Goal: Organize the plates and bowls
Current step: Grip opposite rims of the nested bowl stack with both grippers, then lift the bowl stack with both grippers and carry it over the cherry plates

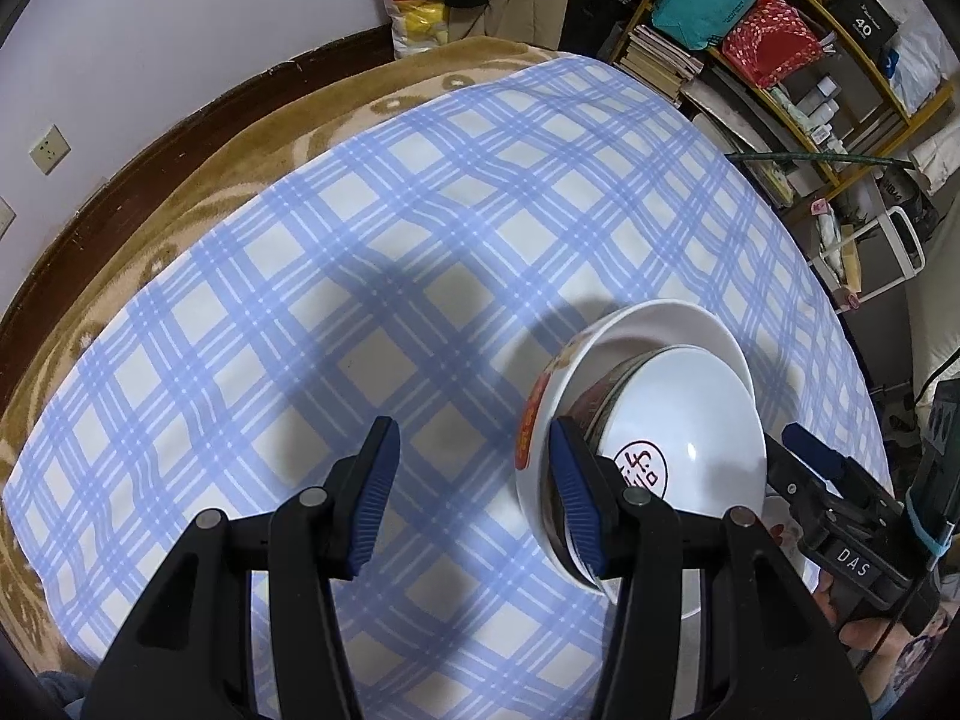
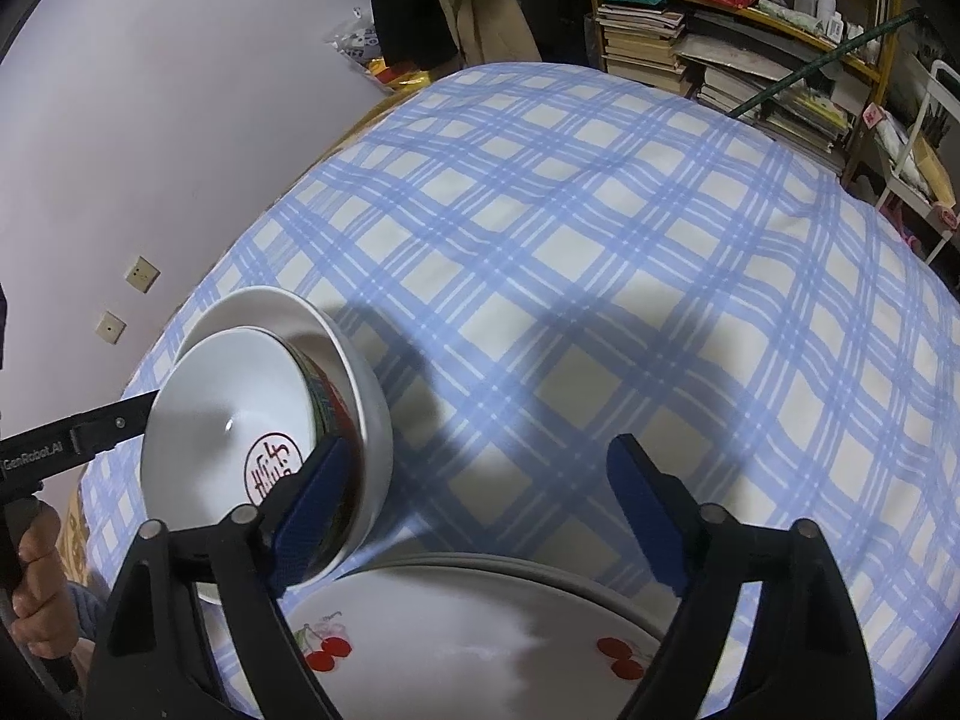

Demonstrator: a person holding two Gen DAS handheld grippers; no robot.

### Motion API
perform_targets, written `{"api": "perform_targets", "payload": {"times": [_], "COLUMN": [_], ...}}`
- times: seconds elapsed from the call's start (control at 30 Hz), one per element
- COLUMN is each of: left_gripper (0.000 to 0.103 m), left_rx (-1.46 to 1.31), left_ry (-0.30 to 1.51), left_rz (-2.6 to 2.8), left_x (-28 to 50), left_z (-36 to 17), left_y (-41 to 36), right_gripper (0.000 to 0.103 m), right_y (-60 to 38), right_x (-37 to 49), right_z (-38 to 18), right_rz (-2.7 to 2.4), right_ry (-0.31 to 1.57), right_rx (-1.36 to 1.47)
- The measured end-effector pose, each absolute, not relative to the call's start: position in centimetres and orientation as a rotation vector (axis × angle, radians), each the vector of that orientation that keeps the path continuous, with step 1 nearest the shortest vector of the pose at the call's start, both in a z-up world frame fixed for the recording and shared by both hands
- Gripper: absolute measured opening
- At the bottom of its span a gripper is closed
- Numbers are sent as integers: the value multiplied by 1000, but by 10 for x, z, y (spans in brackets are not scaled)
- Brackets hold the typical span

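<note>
Two nested bowls stand tilted above the blue-checked cloth (image 1: 360, 240): a white inner bowl (image 1: 690, 420) (image 2: 228, 414) with a red stamp, inside a larger white outer bowl (image 1: 660, 330) (image 2: 375, 420) with an orange pattern. My left gripper (image 1: 474, 486) is open with only cloth between its pads; its right finger (image 1: 573, 492) lies against the bowls' rim. My right gripper (image 2: 480, 504) is open too, and its left finger (image 2: 312, 498) is at the bowls' other side. A stack of cherry-printed plates (image 2: 480, 648) lies just below the right gripper.
A person's hand (image 2: 36, 588) grips the left tool's handle. A cluttered shelf (image 1: 780, 48) with books and boxes stands beyond the far right edge. A brown blanket (image 1: 180, 180) borders the cloth on the left, against a wall. Bags (image 1: 414, 6) sit in the far corner.
</note>
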State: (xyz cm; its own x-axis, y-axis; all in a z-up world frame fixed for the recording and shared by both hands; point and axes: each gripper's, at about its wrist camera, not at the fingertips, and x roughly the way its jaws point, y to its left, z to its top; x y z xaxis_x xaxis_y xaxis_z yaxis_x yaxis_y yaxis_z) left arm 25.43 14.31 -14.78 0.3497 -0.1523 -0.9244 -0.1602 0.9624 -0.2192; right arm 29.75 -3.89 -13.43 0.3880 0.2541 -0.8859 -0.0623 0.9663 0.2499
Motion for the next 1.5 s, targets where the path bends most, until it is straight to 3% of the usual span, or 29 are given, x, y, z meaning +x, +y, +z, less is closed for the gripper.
{"api": "perform_targets", "payload": {"times": [0.37, 0.57, 0.73, 0.97, 1.03, 1.5], "left_gripper": [41, 15, 13, 13, 13, 12], "left_rx": [-161, -152, -79, -133, -110, -141], "left_ry": [1192, 1197, 1188, 1248, 1242, 1241], "left_rz": [1, -2, 23, 6, 18, 9], "left_x": [255, 256, 257, 267, 267, 268], "left_z": [-141, -141, -139, -149, -150, -153], "left_y": [126, 117, 105, 112, 109, 114], "right_gripper": [66, 43, 20, 17, 10, 11], "right_y": [-39, -31, -26, -15, -10, -18], "right_x": [298, 298, 298, 300, 300, 300], "right_z": [-137, -135, -132, -135, -140, -147], "right_rz": [231, 264, 271, 256, 262, 265], "right_ry": [1190, 1188, 1204, 1229, 1233, 1229], "right_rx": [258, 287, 314, 287, 291, 372]}}
